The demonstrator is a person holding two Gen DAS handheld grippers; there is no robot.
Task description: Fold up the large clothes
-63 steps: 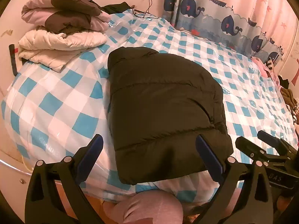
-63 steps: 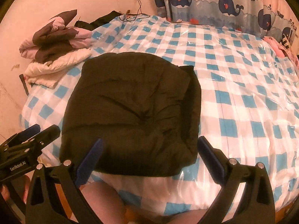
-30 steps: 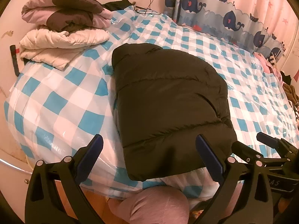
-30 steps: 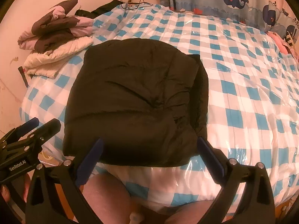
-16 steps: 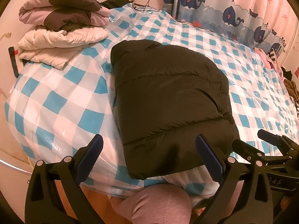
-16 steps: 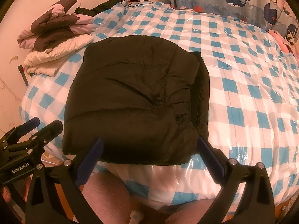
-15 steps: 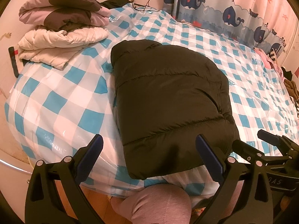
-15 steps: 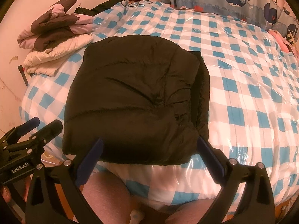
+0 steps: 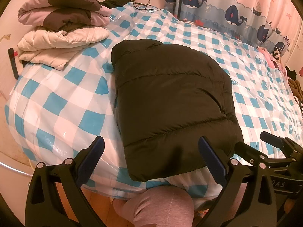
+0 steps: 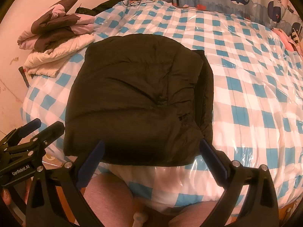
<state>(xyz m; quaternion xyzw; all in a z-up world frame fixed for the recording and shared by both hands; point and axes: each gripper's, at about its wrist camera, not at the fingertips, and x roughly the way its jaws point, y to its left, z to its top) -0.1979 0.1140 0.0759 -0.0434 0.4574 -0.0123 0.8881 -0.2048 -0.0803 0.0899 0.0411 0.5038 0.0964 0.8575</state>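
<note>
A black puffer jacket [image 9: 170, 102] [image 10: 140, 104] lies folded into a thick rectangle on the blue-and-white checked bed [image 9: 62, 102] [image 10: 255, 98], its near edge at the bed's front rim. My left gripper [image 9: 150, 151] hovers open just short of that near edge, over its left corner, holding nothing. My right gripper [image 10: 150, 151] also stands open in front of the jacket's near edge, its fingers apart about the jacket's width. Each gripper shows in the other's view: the right gripper [image 9: 280, 151] at right, the left gripper [image 10: 32, 132] at left.
A stack of folded clothes, pink-and-brown [image 9: 60, 9] over cream [image 9: 60, 43], sits on the bed's far left corner. A whale-print curtain [image 9: 227, 11] hangs behind the bed. More garments [image 9: 272, 60] lie at the far right edge. The person's knees [image 9: 161, 206] press against the bed front.
Both grippers have shifted slightly in front of the jacket and stayed open. The jacket has not moved on the bed.
</note>
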